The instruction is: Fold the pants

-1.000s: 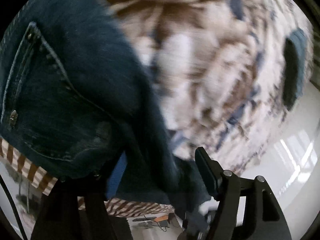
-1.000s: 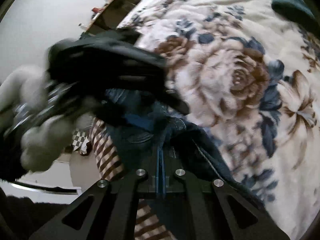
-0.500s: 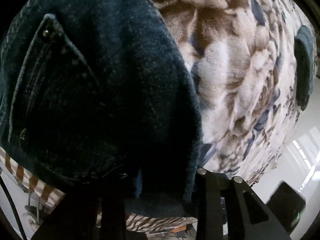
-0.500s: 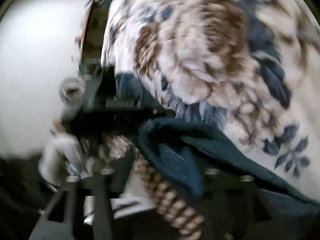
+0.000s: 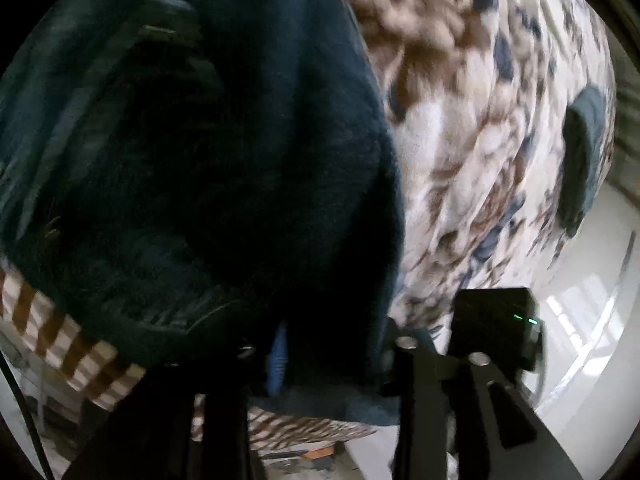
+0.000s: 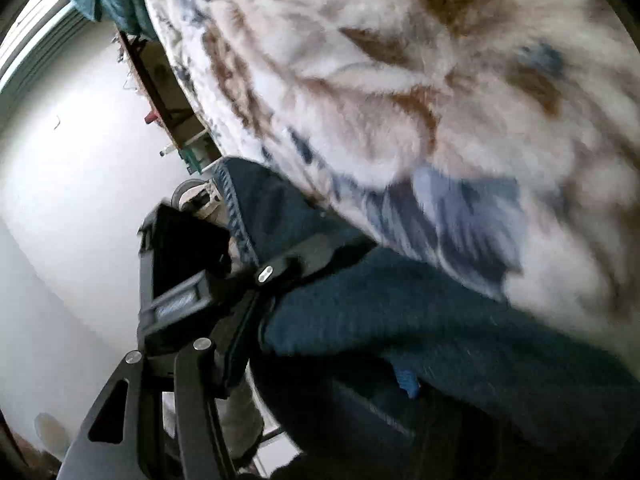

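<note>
Pants (image 5: pixel 224 168) lie between both tools' jaws; whether either tool grips is unclear.

The left wrist camera looks steeply down along its claw (image 5: pixel 320 352), pressed close to the dark jeans (image 5: pixel 224 168) on the floral bedspread (image 5: pixel 480 140); the right wrist camera sits rolled sideways, nearly level, just as close; both views share jeans and bedspread

No text, label, brand or number can be read in either wrist view; both pictures are motion-blurred.
</note>
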The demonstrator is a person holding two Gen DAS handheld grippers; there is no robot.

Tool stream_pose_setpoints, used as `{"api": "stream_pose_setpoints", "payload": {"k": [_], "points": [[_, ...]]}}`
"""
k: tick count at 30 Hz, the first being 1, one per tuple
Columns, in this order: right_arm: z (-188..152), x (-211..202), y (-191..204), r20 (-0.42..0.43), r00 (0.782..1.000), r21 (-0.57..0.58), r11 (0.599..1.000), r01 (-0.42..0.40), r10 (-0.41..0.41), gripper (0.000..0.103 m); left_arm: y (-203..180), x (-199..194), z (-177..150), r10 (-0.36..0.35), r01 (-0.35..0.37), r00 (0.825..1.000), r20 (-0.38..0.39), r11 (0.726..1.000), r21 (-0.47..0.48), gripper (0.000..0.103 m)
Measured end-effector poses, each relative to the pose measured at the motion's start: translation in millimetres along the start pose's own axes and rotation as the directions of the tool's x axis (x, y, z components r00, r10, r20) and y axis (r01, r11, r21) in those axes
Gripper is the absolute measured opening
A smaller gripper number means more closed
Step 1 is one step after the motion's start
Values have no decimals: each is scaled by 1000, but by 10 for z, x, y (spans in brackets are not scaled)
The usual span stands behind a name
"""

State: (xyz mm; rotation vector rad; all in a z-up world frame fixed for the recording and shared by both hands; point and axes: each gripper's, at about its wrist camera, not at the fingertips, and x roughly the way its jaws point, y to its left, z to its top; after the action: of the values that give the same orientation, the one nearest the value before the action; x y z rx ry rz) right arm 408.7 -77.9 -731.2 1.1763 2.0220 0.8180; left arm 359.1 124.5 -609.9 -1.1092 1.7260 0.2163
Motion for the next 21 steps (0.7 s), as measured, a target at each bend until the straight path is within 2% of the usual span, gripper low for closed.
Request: {"api": "stream_pose_setpoints", "payload": {"k": [1,2,4,5,6,7,8,10,11,15,16,18,19,20,21], "points": [[50,27,-10,7,1000,9,1000,-3,3,64,5,-75,-7,-4,4,1000,26,1000,4,42],[109,57,-13,14,1000,18,1000,-9,9,64,-14,-160,-9,12,-14,998,63,1000,28,53],[202,109,19,20,1000,19,1000,21,-22,65,-68,-250,-5,56,-68,990,129,993,95,58],[220,113,50,34,998,9,999,46,-47,64,-103,-273,1,95,-118,981,168,984,135,60],[227,105,95,50,996,-4,997,75,-74,56,-117,-267,11,116,-146,975,189,977,158,60],[234,69,151,61,994,-19,996,87,-86,34,-123,-242,34,147,-187,967,210,965,186,60],[252,-18,221,91,994,-34,997,66,-62,28,-98,-206,59,185,-231,958,220,951,207,60],[282,-338,324,182,983,-37,999,32,-25,25,-26,-122,127,196,-242,958,211,945,221,60],[287,-429,323,196,981,-28,999,21,-15,25,-35,-89,139,193,-239,959,209,945,223,60],[318,-336,304,120,992,-3,999,33,-32,27,-35,-81,184,189,-232,961,203,949,216,60],[321,-252,304,89,995,-6,999,46,-45,43,-16,-92,200,180,-222,963,199,952,210,60],[326,-89,316,34,997,-35,997,70,-68,60,29,-122,223,172,-212,965,196,955,205,60],[313,-52,348,24,992,-56,991,122,-121,57,41,-127,236,174,-213,966,194,955,208,60],[320,-53,378,21,986,-70,984,165,-164,50,72,-143,245,177,-217,965,193,952,214,60],[351,-98,417,42,980,-68,978,197,-194,22,63,-142,244,181,-222,965,192,949,222,60]]}}
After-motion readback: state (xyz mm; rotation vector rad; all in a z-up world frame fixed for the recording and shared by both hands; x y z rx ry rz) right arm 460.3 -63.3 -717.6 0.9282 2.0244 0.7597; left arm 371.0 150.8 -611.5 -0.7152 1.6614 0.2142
